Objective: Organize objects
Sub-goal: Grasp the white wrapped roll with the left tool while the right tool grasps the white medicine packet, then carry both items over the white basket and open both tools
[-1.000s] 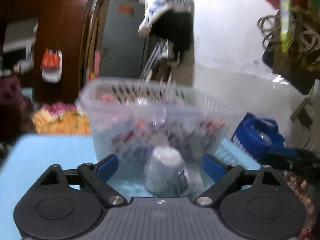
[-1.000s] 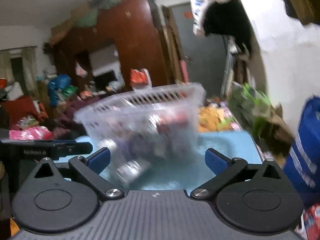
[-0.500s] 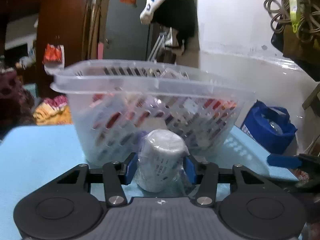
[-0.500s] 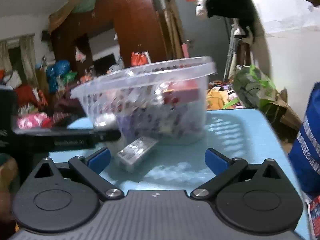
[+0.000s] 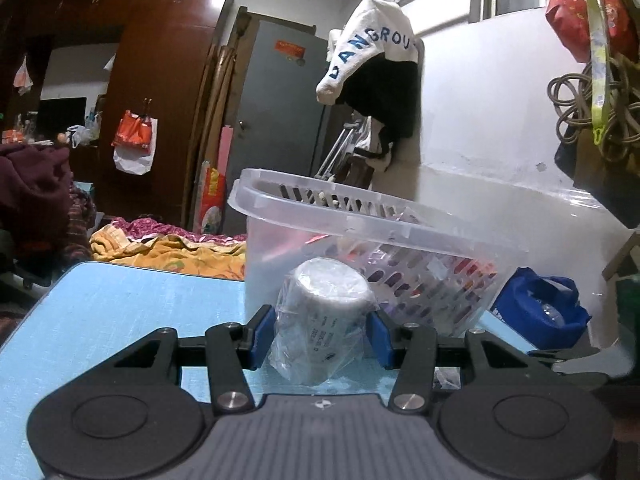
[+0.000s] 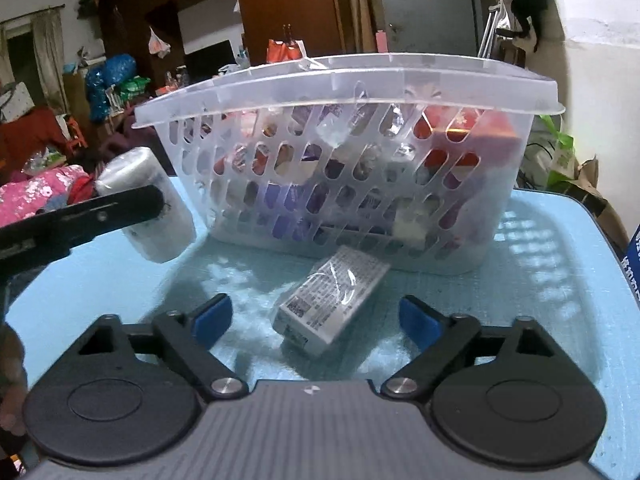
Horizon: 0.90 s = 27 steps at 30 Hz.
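My left gripper (image 5: 320,338) is shut on a white plastic-wrapped roll (image 5: 324,320) and holds it lifted, tilted, just in front of the clear slotted basket (image 5: 360,216). The roll also shows in the right wrist view (image 6: 148,208), held by the left gripper's black finger (image 6: 100,216), left of the basket (image 6: 340,80). My right gripper (image 6: 316,320) is open, low over the blue table (image 6: 560,280). A flat wrapped box (image 6: 332,300) lies on the table between its fingers, just in front of the basket. The basket holds several packets.
A blue bag (image 5: 544,312) sits right of the table. Clothes and bags (image 5: 168,244) pile up behind the table's far edge. A wardrobe (image 5: 152,80) and a white wall (image 5: 480,120) stand behind.
My left gripper closed on the roll and lifted it off the table. My right gripper moved closer to the basket, down over the flat wrapped box.
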Tool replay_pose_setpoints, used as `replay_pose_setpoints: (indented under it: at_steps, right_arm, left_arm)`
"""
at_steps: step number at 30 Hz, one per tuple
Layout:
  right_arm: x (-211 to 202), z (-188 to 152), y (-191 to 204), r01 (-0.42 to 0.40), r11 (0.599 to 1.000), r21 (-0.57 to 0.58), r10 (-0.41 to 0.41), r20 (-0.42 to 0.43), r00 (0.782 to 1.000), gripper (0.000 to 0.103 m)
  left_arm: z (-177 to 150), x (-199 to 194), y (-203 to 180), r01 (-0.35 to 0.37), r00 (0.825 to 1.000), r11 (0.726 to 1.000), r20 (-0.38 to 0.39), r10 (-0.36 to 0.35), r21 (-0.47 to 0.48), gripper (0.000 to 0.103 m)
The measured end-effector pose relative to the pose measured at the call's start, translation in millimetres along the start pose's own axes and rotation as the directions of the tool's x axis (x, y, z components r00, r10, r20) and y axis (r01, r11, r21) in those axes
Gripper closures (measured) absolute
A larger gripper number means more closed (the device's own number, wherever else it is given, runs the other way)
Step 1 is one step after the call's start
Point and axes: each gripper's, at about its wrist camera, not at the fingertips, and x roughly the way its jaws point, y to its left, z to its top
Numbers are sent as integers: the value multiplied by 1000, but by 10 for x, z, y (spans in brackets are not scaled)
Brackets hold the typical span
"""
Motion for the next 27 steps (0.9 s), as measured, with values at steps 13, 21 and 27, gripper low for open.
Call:
replay_pose_setpoints:
  at_steps: [13, 21, 27]
  right_arm:
    - [-291, -129, -57, -27, 999, -40, 30, 75, 997, 52]
    - [-422, -131, -28, -30, 997, -76, 41, 140, 989, 52]
    - [-417, -102, 7, -15, 997, -77, 29, 180, 983, 52]
  left_arm:
    - [-39, -66, 32, 36, 999, 999, 35, -36, -2, 49]
    - [-64, -78, 17, 52, 998, 999, 37, -52, 7, 49]
    - [-75, -74, 57, 58, 998, 998, 27, -58, -14, 49]
